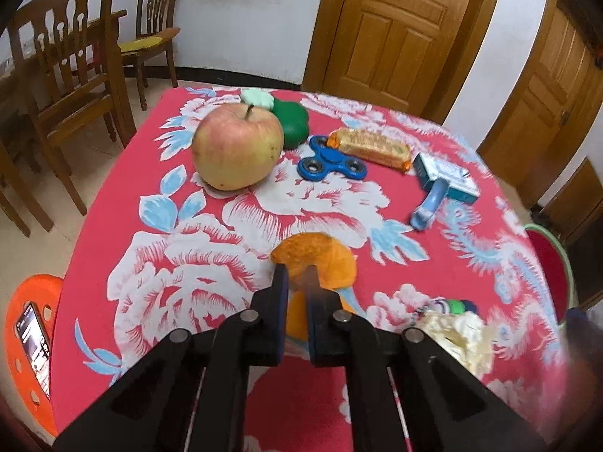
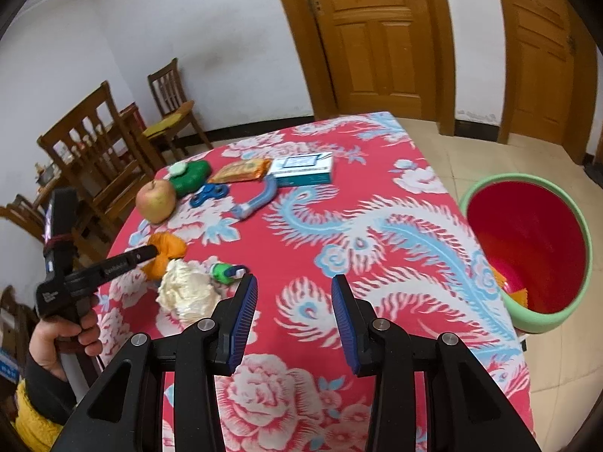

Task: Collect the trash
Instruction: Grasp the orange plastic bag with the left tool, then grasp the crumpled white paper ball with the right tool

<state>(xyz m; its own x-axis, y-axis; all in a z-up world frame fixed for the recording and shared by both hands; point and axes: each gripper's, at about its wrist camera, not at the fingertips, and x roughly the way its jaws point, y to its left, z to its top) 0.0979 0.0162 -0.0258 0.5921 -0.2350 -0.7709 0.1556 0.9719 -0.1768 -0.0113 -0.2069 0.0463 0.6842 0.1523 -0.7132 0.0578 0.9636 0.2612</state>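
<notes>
Left hand-held gripper (image 1: pixel 296 277): clamped on orange peel (image 1: pixel 320 260) w/ jaws nearly together. Peel is light, soft, tears easily; you keep grip mid-piece. Right hand-held gripper (image 2: pixel 294 293): apart, empty.

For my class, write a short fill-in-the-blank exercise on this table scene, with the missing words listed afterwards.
1. The left gripper is shut on a piece of ____ peel.
2. The right gripper is ____, with nothing between its fingers.
3. The fidget spinner lying beside the apple is ____ in colour.
4. The bin beside the table has a ____ rim and a red inside.

Missing words: orange; open; blue; green
</notes>
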